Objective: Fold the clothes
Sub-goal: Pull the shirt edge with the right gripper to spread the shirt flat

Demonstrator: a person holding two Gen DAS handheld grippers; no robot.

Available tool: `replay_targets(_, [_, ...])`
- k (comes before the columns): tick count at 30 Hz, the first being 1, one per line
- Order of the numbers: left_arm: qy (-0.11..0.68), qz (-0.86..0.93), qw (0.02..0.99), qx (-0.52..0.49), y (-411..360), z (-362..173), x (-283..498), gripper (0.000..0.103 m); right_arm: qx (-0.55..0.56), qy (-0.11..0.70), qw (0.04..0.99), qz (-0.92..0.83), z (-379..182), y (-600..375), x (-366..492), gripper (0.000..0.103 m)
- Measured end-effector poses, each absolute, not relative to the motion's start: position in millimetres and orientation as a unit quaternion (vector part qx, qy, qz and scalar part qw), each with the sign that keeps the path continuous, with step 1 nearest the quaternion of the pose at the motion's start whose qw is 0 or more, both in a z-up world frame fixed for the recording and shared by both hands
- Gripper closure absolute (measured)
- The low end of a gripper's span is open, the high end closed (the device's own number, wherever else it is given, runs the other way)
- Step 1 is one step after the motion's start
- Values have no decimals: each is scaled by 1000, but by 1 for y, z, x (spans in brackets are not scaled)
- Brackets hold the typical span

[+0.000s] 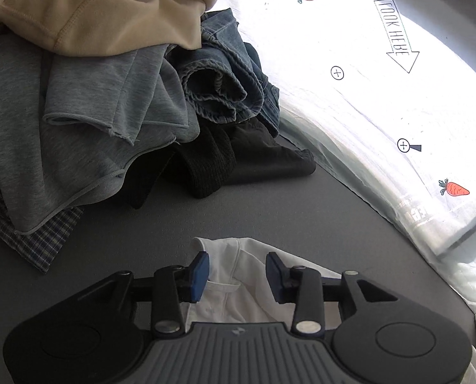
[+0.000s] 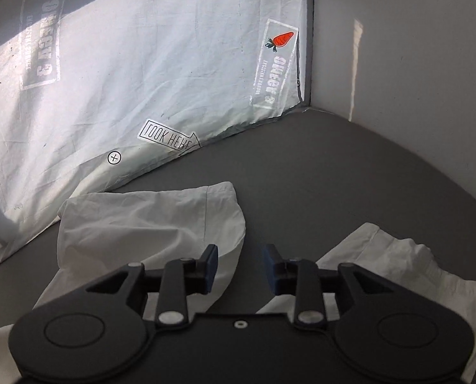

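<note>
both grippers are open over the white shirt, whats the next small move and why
Probably lower the left hand-held gripper and close it on the white shirt: its jaws stand open around the collar edge, gripping nothing yet. The right hand-held gripper is open over bare mat between the sleeves.

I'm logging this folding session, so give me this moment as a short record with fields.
surface: grey table
garment in work: white shirt, spread under both grippers
left gripper: open, over the shirt's collar
right gripper: open, between two shirt parts
sleeve: lying flat
waiting pile: cream top, grey sweatshirt, jeans, black garment, checked shirt
backdrop: carrot-print sheet
</note>
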State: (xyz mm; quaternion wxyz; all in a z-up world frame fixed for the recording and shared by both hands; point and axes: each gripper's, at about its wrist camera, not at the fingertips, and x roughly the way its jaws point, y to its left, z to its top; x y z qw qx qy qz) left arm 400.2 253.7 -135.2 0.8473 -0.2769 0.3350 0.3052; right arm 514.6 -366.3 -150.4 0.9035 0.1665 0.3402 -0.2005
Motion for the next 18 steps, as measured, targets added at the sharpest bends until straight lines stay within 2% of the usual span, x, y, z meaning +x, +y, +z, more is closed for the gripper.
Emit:
replay_targets(3, [347,285,851,-273,224,-138,399,45,251,329,893,-174,-158,-390,501,66])
replay_targets(7, [363,257,855,-268,184,-142,397,41,345,334,865,-145,-179,-413,497,65])
replay_targets(10, [378,239,855,-264,154,-147,398,38,375,346,850,-130,-194,-426,506,64])
replay_targets(12, [395,241,847,-262,137,-158,402,27,391,354,841,-120,-204,-437,520,63])
replay_targets(18, [452,265,821,-228,99,-193,413,13,435,371,814,-101,-238,-460,574,55])
